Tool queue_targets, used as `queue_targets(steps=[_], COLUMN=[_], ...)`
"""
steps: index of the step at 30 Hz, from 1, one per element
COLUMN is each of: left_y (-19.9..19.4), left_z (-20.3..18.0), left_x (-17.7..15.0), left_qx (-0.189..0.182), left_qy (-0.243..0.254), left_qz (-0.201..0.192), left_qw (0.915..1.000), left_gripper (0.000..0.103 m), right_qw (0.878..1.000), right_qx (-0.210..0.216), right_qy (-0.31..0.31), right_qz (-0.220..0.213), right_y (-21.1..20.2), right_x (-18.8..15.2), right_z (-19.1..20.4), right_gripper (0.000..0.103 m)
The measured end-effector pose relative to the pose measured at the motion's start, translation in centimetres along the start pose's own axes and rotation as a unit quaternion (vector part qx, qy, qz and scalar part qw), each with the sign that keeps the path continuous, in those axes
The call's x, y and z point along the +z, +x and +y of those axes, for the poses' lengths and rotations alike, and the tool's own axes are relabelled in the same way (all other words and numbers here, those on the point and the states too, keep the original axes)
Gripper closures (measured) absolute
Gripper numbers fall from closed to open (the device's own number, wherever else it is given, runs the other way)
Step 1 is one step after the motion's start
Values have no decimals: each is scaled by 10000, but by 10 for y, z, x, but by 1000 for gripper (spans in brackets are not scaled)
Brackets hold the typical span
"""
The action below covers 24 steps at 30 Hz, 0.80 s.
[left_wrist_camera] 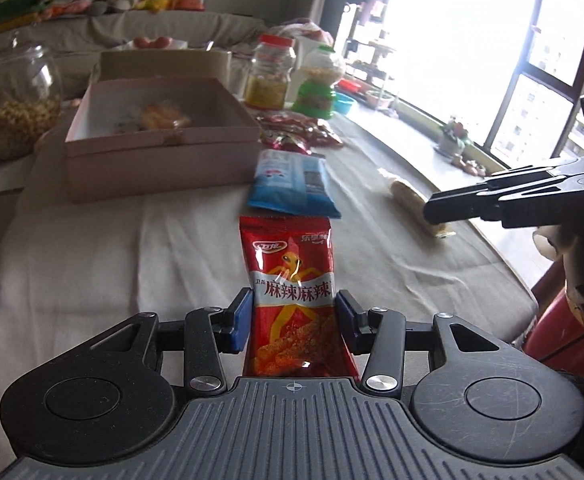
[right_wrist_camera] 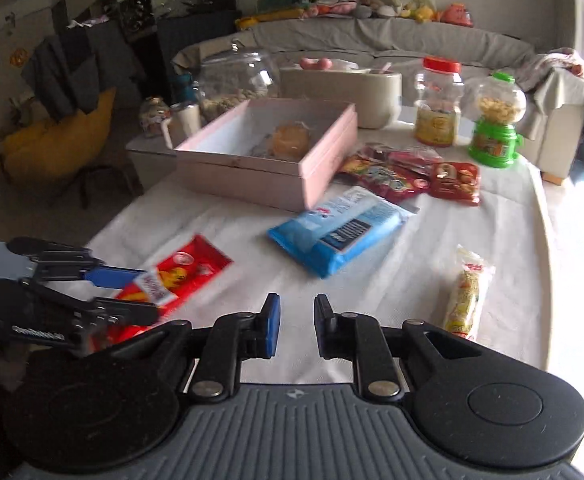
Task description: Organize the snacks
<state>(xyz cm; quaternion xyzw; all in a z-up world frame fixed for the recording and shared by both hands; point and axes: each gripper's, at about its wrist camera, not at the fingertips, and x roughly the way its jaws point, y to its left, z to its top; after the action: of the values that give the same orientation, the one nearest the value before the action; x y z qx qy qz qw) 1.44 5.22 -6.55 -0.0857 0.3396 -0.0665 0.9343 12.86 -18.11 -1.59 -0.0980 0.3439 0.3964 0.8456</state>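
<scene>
My left gripper (left_wrist_camera: 294, 300) is shut on a red spicy-snack packet (left_wrist_camera: 292, 264), its blue pads pressing both long sides while the packet sticks out forward above the white tablecloth. From the right wrist view, that gripper (right_wrist_camera: 131, 292) and the red packet (right_wrist_camera: 187, 268) are at the lower left. My right gripper (right_wrist_camera: 296, 308) is shut with only a narrow gap and nothing in it. It hovers over bare cloth, left of a pale cracker packet (right_wrist_camera: 468, 292). An open pink box (right_wrist_camera: 251, 176) holding a wrapped bun (right_wrist_camera: 292, 140) stands farther back.
A blue packet (right_wrist_camera: 340, 228) lies in front of the box, with a pile of red snack packets (right_wrist_camera: 404, 172) to its right. A red-lidded jar (right_wrist_camera: 438, 100), a green dispenser (right_wrist_camera: 496, 120) and a glass jar (left_wrist_camera: 15, 100) stand at the back. The table edge runs along the right.
</scene>
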Motion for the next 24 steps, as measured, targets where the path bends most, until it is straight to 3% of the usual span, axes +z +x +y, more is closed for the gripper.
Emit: queue_targets(steps=[2,4,5,9,11,13,14,19,24], left_y=[3,6,6,8,9,8,6,-24,-70], left_z=[3,4,4,5,8,11,13,30,54], left_x=[-1,-1,-3,-5,-6,-8,-8,8,72], left_qx=[14,-23,-42,-33,-1,36,47,97,464], left_qy=[-71,-108,-111,-143,-188,-242,-262,-405,-365], left_qz=[73,112,121,195,251,293,297,-102,-1258], left_qw=[9999,9999,9999,9997,9995,9993,9992,9991,9903], left_gripper=[53,53,53,53,53,53,53,54,54], right_qw=[9989,9931,9896,9840,9828,9838,9844,9949,9976], right_qx=[-444,-1097,-1317,-1315,-1348,-1506,-1484,-180,687], right_qy=[131,411,567,1162,1185,851,782,690,-69], right_qz=[-73,-112,-75,320,446,466,530,708,82], right_y=[5,16,23,54,66,68,67,36,-3], right_x=[-1,-2,-3,-11,-13,-12,-9,8,66], right_z=[-14,-38,-51,-89,-93,-84,-80,-40,24], right_gripper=[70,39,37,40,51,74,75,75,75])
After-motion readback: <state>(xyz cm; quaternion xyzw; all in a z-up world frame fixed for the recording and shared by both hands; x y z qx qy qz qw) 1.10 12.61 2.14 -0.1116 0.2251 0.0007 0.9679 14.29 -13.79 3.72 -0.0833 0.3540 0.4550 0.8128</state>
